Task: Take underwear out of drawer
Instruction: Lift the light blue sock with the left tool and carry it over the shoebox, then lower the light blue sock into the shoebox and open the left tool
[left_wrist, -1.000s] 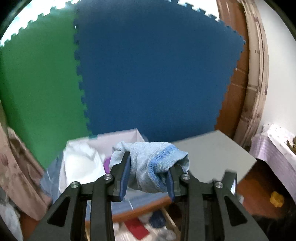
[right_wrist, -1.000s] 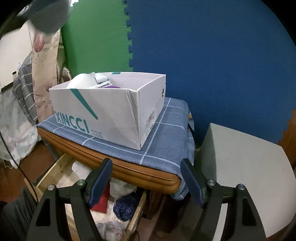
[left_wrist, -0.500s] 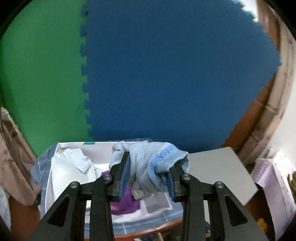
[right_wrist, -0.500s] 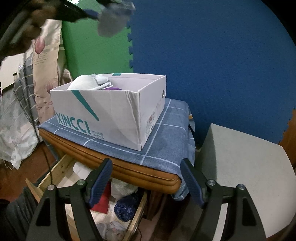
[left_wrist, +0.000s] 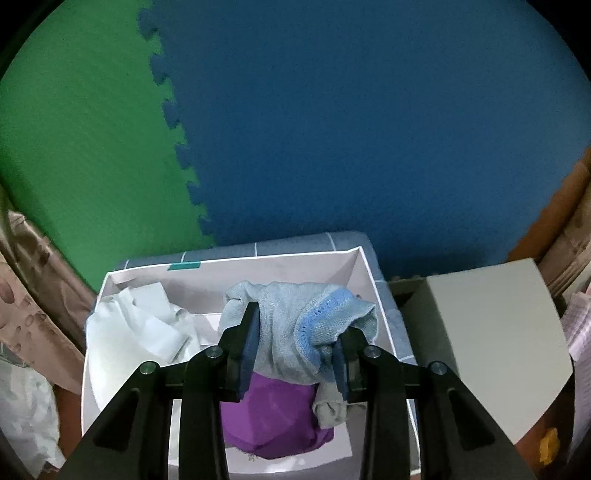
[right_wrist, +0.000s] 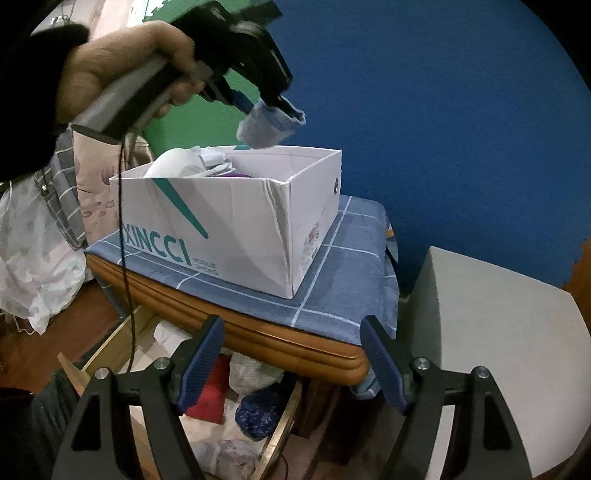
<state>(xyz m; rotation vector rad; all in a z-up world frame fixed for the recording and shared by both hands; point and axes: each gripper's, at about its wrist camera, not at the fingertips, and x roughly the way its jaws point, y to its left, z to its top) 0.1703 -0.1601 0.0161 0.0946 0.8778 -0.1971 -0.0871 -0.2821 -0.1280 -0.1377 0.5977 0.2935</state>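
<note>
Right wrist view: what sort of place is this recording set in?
Probably a bedroom or home storage corner: an open wooden drawer full of clothes, a shoebox on a cloth-covered cabinet, and foam mats lining the wall.

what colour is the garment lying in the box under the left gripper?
Purple, clearest in the left wrist view, inside the white box.

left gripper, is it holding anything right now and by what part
Yes. The left gripper is shut on a light blue underwear piece, pinched around its bunched middle, the blue-trimmed edge sticking out, above the white box. The right gripper holds nothing.
</note>
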